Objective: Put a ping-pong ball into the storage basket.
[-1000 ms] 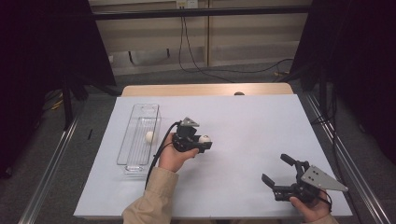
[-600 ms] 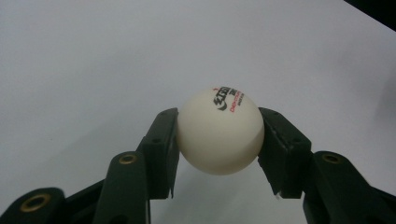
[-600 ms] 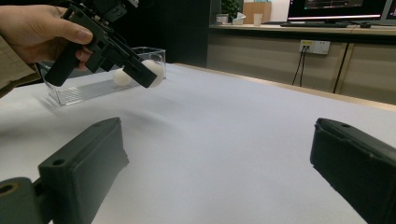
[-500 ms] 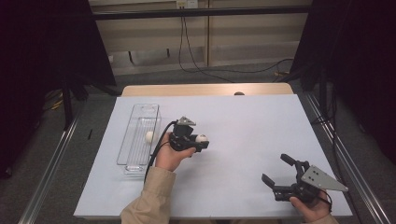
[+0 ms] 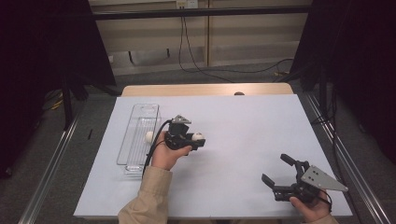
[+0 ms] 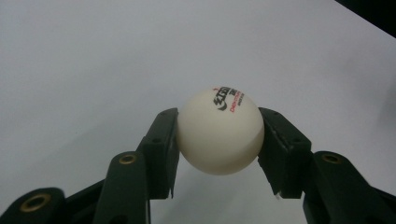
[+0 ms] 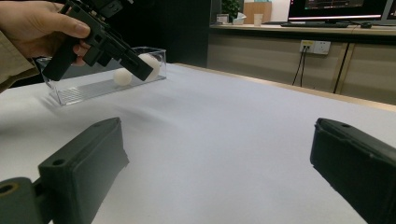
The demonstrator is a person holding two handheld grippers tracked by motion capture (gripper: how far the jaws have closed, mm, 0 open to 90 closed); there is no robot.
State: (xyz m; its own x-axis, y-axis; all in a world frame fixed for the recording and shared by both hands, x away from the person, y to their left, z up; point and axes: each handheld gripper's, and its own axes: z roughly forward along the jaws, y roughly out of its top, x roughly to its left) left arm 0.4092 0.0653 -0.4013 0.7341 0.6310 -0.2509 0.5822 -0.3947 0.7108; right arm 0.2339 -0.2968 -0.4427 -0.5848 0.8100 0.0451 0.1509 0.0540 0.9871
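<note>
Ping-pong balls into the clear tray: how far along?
Done: one white ball already lies in the clear tray. In hand: the left gripper is shut on a second ball, held above the table right of the tray. Left: carry it over and release. The right gripper rests open and empty.

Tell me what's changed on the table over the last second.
The left gripper, shut on a white ball, has moved left toward the clear tray, staying above the table. The second ball in the tray hasn't moved, and the right gripper stays open at the near right.
</note>
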